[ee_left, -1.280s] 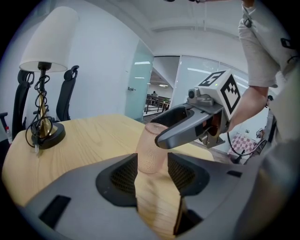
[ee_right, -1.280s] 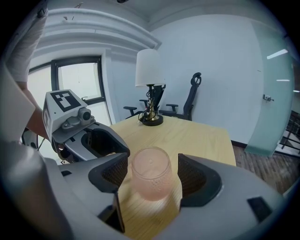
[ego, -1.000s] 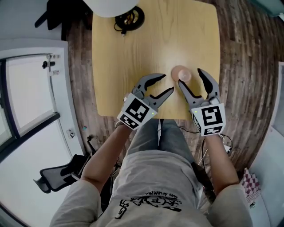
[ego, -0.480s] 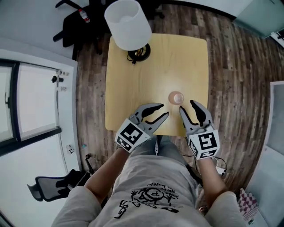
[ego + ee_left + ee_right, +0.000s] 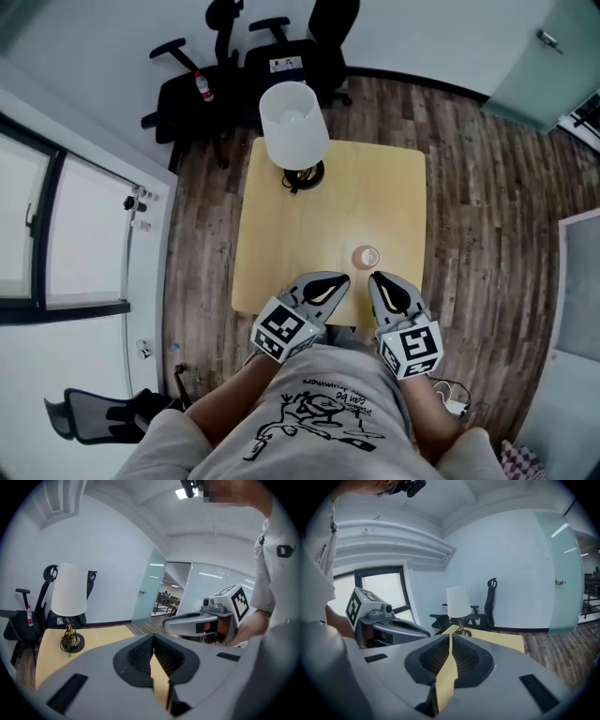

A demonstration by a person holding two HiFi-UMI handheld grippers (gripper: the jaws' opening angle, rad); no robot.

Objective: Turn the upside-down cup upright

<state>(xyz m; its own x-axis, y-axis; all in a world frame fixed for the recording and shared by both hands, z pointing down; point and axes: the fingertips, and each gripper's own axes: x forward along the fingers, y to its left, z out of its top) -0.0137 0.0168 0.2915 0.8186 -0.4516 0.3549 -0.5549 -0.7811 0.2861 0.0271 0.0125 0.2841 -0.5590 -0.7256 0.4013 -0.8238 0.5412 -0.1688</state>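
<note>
The left gripper point(image 5: 342, 281) and right gripper point(image 5: 377, 278), wide a second ago, have just closed empty and now hang back over the table's point(image 5: 281, 234) near edge. The cup point(image 5: 366, 256) stays near the near-right corner. The lamp point(image 5: 293, 122) stands at the far edge.

surface: wooden table point(image 5: 281, 239) | on it: lamp point(image 5: 293, 127) far edge, cup point(image 5: 366, 257) near edge

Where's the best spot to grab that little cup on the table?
Pinch the cup by its round side wall, likely with the right tool, coming from the near edge of the table. It stands alone, nearest that tool.
</note>
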